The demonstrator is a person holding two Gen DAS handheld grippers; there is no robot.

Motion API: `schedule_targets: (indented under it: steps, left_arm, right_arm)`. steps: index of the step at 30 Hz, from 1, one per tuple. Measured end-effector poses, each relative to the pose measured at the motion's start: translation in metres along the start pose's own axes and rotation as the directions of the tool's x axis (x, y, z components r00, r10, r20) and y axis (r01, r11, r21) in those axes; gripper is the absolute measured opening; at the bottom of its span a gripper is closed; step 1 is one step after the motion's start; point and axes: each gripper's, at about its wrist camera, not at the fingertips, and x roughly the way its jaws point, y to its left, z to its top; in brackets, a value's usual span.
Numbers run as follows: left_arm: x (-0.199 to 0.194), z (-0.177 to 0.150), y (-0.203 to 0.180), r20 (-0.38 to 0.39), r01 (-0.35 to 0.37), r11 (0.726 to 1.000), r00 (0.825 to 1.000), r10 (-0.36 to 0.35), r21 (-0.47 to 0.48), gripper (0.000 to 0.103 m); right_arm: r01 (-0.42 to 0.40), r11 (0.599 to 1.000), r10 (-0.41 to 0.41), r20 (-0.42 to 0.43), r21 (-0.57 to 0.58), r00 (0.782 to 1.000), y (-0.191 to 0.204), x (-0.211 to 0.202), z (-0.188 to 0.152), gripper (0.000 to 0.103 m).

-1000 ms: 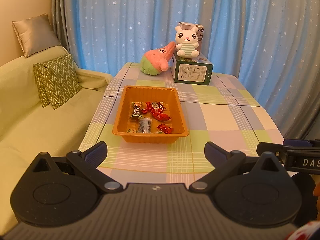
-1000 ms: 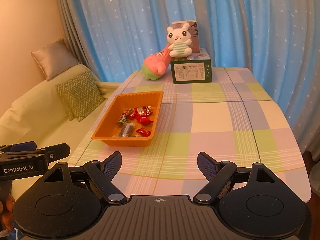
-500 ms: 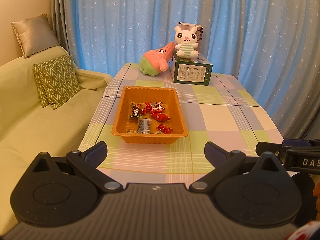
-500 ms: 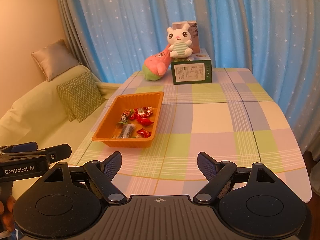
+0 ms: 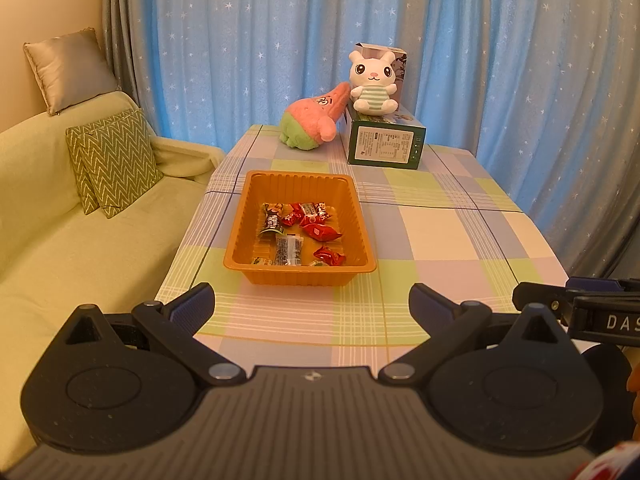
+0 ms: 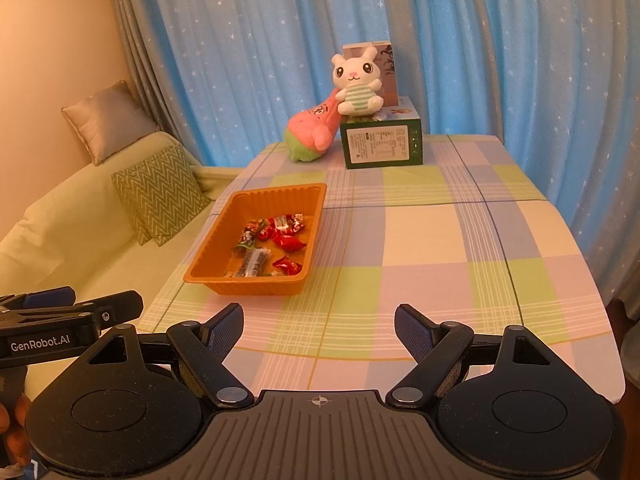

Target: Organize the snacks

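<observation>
The left gripper (image 5: 311, 302) hovers at the near edge of the bench (image 5: 440, 236), its fingers (image 5: 192, 306) spread wide with nothing between them. Straight ahead of those fingers, a little beyond their tips, an orange plastic tray (image 5: 240, 254) sits on the checked tablecloth. Inside it lie the wrapped snacks (image 5: 302, 232): several red-wrapped candies (image 5: 322, 232) toward the middle and the far end, a dark wrapped piece (image 5: 272, 222) on the left, and a clear-wrapped dark bar (image 5: 289, 250) near the front wall.

The right gripper (image 6: 319, 326) is held over the same near edge, its fingers (image 6: 414, 332) also parted and holding nothing. From here the tray (image 6: 208, 270) lies ahead and to the left of the fingers, with only bare cloth directly in front of them.

Far beyond the tray, at the back of the bench, a green box (image 5: 384, 148) stands with a white bunny plush (image 5: 374, 84) seated on top and a taller carton (image 5: 394, 60) behind it. A pink and green star plush (image 5: 312, 122) leans against the box's left side. To the left of the left fingers a pale green sofa (image 5: 60, 240) carries a zigzag cushion (image 5: 114, 162) and a grey cushion (image 5: 70, 68). Blue starred curtains (image 5: 500, 60) hang behind.
</observation>
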Motion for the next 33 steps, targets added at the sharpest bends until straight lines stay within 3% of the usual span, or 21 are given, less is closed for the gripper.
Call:
schedule_targets:
  steps: [33]
  left_arm:
    - [0.0007,-0.0066,-0.0006,-0.007,0.005,1.0,1.0,-0.005,-0.004,0.103]
  right_arm:
    - [0.001,1.0,-0.001,0.0,0.011,1.0,-0.0003,0.0026,-0.0063,0.082]
